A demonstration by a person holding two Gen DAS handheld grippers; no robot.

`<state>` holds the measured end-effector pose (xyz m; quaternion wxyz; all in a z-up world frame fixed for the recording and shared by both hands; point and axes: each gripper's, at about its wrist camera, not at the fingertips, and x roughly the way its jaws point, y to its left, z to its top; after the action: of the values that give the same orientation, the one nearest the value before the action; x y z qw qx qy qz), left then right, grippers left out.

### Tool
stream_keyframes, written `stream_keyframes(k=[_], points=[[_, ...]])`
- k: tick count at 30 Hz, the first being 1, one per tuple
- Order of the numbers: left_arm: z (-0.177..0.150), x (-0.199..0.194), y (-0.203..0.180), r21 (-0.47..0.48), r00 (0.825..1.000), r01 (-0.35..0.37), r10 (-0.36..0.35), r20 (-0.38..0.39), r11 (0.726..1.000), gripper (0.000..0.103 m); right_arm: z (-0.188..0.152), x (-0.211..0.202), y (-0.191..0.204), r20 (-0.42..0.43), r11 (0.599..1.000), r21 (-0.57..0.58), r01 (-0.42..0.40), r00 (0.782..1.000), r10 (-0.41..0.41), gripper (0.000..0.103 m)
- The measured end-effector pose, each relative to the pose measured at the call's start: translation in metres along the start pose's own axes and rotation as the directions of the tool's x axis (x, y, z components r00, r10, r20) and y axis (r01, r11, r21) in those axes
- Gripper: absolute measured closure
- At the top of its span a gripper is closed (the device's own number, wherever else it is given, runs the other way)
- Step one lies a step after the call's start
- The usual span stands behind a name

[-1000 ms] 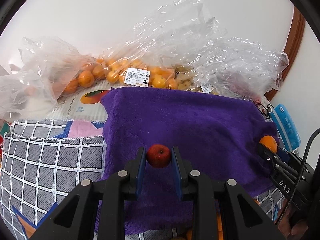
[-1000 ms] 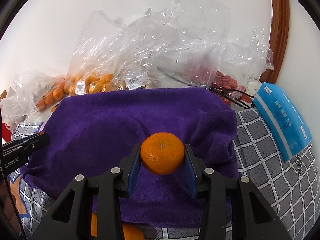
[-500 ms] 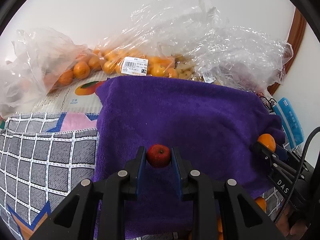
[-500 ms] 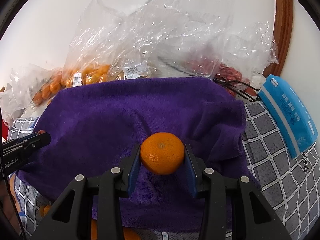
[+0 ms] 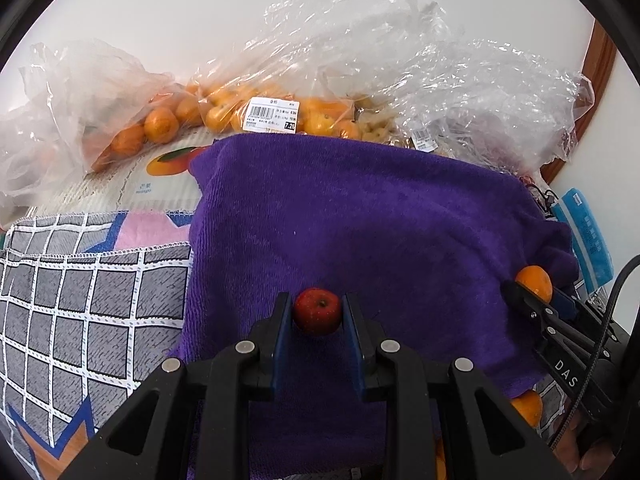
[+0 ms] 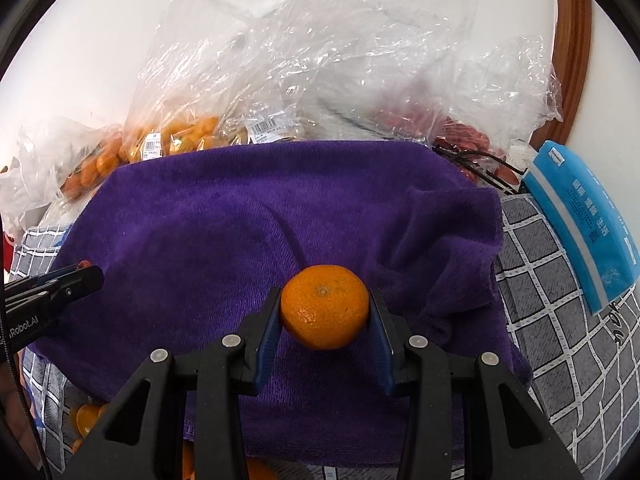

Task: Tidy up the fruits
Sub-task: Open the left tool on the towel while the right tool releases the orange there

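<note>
**Both grippers held fruit over the purple towel**

The left gripper (image 5: 318, 314) clamped a small red apple (image 5: 318, 311), stem dimple facing the camera. The right gripper (image 6: 324, 314) squeezed a mandarin (image 6: 324, 306), stem end likewise camera-facing. Beyond the purple towel (image 6: 224, 220) lay bagged oranges (image 5: 160, 124).

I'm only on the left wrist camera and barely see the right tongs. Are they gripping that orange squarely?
Observer: Yes, the right tongs clamp the orange across its middle, stem end facing the camera.
Operator: Is the towel flat there?
Observer: No, the purple towel is bunched into folds just right of the orange.
Operator: What's in the far right bag?
Observer: Small red fruits show through the plastic.
</note>
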<state>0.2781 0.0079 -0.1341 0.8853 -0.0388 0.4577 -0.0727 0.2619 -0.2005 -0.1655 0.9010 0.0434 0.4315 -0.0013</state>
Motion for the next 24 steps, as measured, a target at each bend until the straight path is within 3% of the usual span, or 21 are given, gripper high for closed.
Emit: stream_keyframes(k=[9,13,17,24], points=[[-0.001,0.002,0.0,-0.001,1.0,-0.007,0.007,-0.029,1.0,0.078,-0.002,0.001,0.0,-0.008,1.0,-0.007,-0.005,1.0,0.004,0.062],[-0.001,-0.003,0.002,-0.014,0.999,-0.004,0.004,-0.04,1.0,0.059,-0.002,-0.008,0.002,0.004,1.0,-0.02,-0.004,1.0,0.004,0.05],[-0.003,-0.019,0.003,-0.013,1.0,-0.009,0.009,-0.007,1.0,0.056,-0.001,-0.023,0.005,0.025,1.0,-0.022,0.005,1.0,-0.005,0.039],[-0.019,-0.056,0.002,0.005,0.998,-0.028,0.027,0.057,1.0,0.056,-0.01,-0.056,0.002,0.042,1.0,0.026,-0.009,0.999,0.008,0.038]])
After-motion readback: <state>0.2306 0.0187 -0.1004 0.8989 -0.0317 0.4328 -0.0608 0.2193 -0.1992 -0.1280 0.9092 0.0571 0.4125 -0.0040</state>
